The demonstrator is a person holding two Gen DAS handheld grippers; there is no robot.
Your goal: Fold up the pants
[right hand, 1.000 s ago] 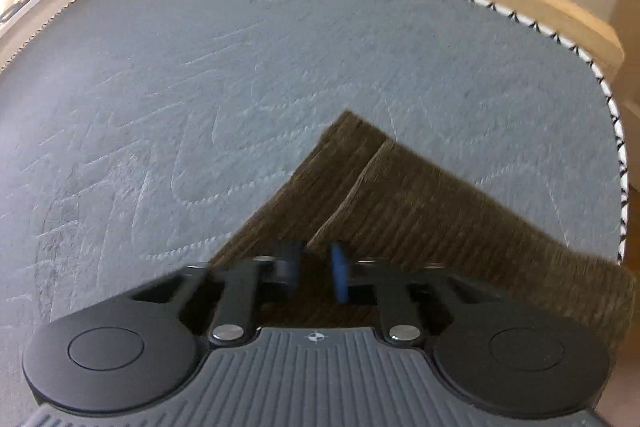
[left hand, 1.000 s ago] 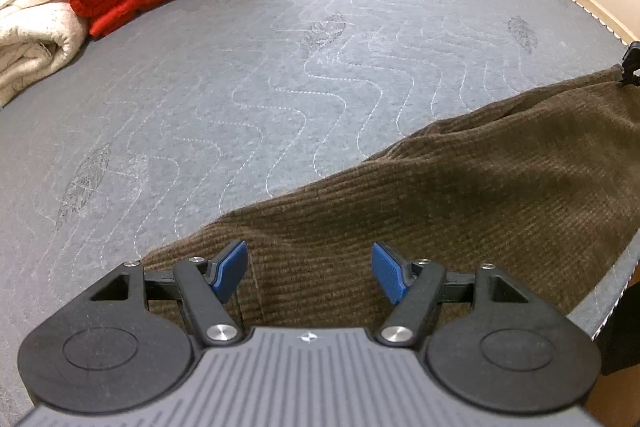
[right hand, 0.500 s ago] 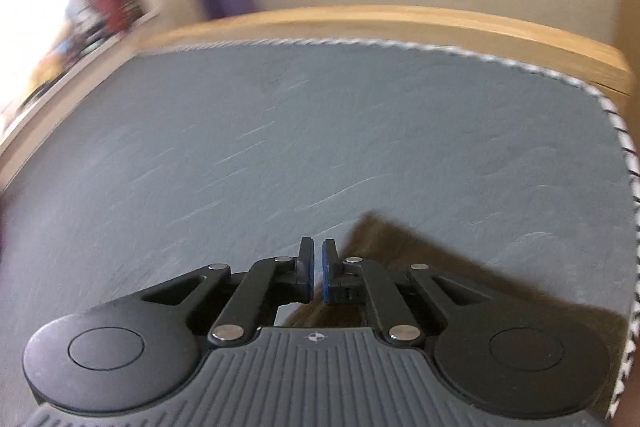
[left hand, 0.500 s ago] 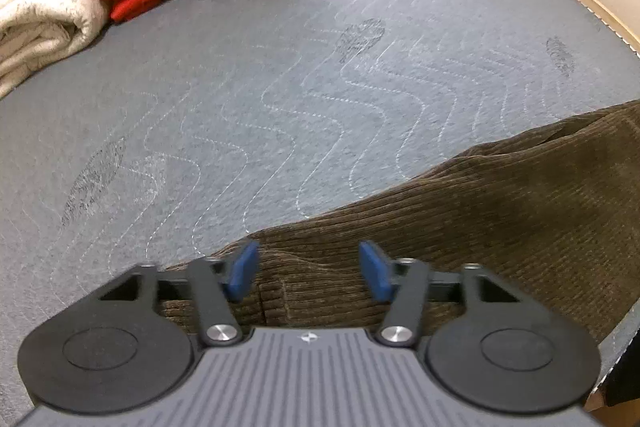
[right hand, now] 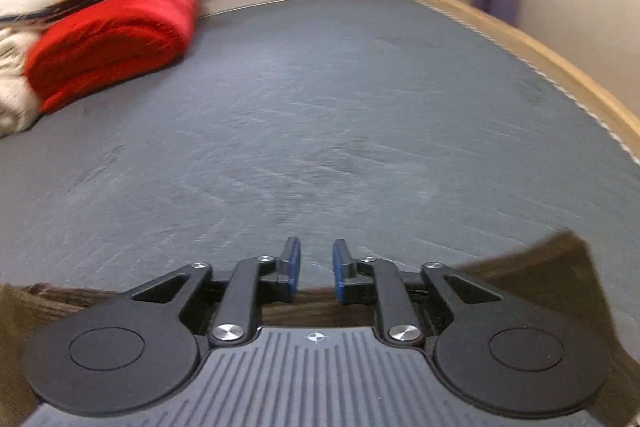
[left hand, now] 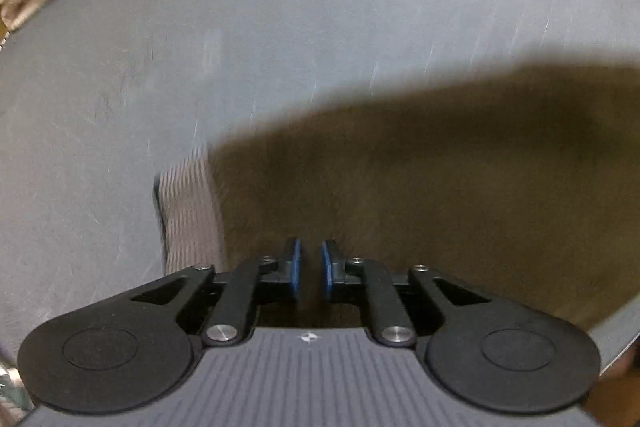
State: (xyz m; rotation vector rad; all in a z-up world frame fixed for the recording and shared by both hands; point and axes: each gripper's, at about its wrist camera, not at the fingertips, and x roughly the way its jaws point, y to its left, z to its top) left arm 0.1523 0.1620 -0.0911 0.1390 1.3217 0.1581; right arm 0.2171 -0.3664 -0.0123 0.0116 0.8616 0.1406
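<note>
Left wrist view: left tool has narrowed onto the pants; right tool has parted slightly.

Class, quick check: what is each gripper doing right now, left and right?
Left gripper: nearly shut over the brown pants; an actual grip cannot be told.
Right gripper: narrow gap, pants beneath; a hold cannot be told.
</note>
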